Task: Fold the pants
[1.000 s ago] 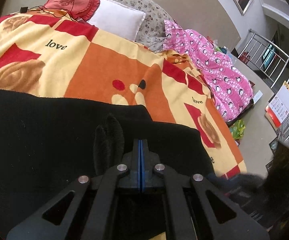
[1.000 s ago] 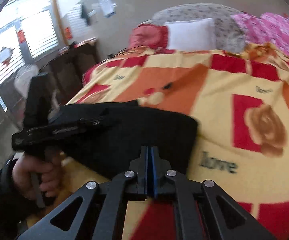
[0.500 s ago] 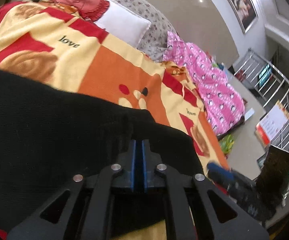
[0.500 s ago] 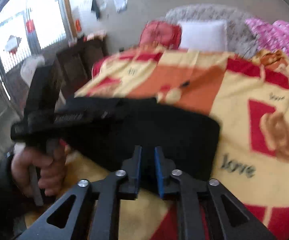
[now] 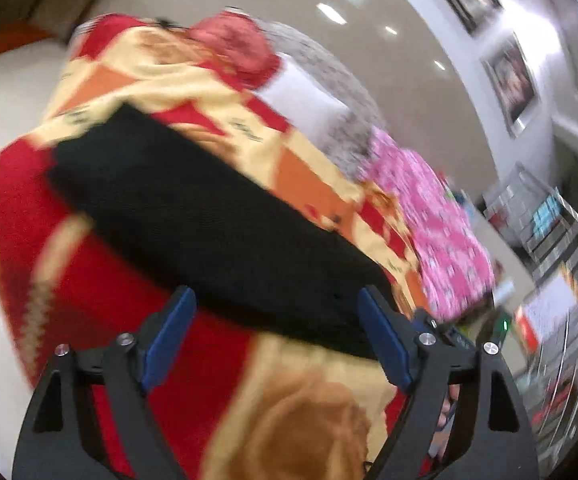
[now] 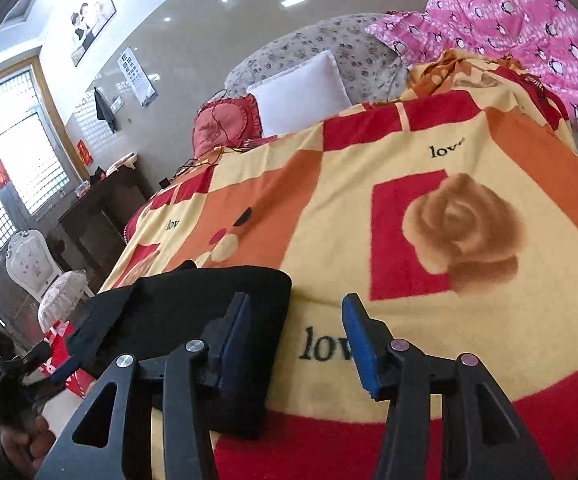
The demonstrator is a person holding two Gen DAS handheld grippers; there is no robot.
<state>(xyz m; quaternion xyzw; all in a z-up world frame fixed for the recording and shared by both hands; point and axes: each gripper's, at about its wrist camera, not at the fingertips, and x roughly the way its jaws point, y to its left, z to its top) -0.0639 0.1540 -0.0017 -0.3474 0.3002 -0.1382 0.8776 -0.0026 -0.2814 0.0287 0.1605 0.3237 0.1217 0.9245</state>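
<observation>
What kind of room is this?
Most likely a bedroom: a bed under a rose-patterned blanket, a white pillow with a red cushion at its head, and black pants laid out on top.

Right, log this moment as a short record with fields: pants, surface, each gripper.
pants: black pants, folded into a flat slab, lying on the blanket
surface: red, orange and yellow blanket over the bed
left gripper: jaws have just been opening, now wide apart, nothing pressed between them; pants lie just beyond
right gripper: jaws have just been opening, now apart, empty; pants edge by its left finger
pillows: white pillow at the head
</observation>
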